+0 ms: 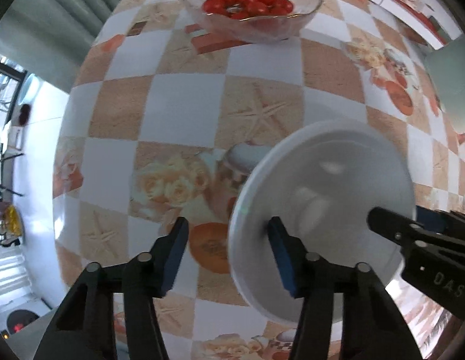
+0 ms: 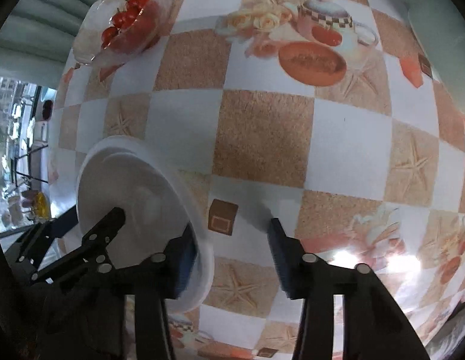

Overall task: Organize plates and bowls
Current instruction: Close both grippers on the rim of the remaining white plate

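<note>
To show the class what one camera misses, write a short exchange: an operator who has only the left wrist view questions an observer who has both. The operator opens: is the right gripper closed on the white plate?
Observer: No. The right gripper is open. One finger overlaps the rim of the white plate, and the other is over the tablecloth, apart from the plate.
Operator: Is that a single plate?
Observer: I cannot tell. The right wrist view shows a second white edge just behind the plate's far rim, so there may be another one underneath.
</note>
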Available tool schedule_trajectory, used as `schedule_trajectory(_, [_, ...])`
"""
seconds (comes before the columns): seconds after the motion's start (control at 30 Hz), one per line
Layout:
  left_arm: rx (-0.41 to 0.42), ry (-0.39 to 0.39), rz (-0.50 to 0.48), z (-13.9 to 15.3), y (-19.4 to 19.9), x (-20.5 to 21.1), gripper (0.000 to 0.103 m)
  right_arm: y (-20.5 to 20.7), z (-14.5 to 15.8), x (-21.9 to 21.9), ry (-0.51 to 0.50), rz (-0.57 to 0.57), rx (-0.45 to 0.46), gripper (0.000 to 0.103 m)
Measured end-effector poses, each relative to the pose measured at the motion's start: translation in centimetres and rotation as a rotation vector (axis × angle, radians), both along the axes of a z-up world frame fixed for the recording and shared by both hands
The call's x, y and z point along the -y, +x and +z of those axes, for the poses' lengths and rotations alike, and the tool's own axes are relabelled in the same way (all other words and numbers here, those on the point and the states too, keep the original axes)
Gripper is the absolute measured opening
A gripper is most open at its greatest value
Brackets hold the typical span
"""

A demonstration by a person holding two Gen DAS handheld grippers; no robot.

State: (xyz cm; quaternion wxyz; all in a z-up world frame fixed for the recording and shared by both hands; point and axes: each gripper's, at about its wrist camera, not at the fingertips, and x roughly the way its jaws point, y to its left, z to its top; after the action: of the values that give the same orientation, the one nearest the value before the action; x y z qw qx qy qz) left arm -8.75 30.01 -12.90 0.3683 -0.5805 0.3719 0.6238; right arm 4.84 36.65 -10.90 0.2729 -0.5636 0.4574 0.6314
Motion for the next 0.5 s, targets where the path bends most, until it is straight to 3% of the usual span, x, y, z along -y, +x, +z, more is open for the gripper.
schedule_trajectory(0.03, [0.010,0.004,-0.009,0.0,0.1,-0.2,0.048,-0.2,0.0,0.1,-0.002,0.016,-0.005,0.037])
schedule_trajectory(0.13, [0.028,0.006,-0.032,-0.1,0.5,-0.6,0.034,-0.7,-0.1,0.6,-0.008,0.036,-0.009,0.032])
schedule_trajectory(0.17, [0.031,0.007,-0.041,-0.1,0.7,-0.7,0.032,-0.6,-0.3,0.9,-0.033,0.039,-0.016,0.024])
schedule_trajectory(0.33, [0.045,0.004,-0.085,-0.3,2.6,-0.1,0.032,-0.9,-0.6,2.2,-0.063,0.097,0.003,0.023])
schedule_trajectory(0.5, [0.044,0.007,-0.149,-0.5,6.7,2.0,0.032,1.5,-0.8,4.4,-0.074,0.112,0.039,0.023])
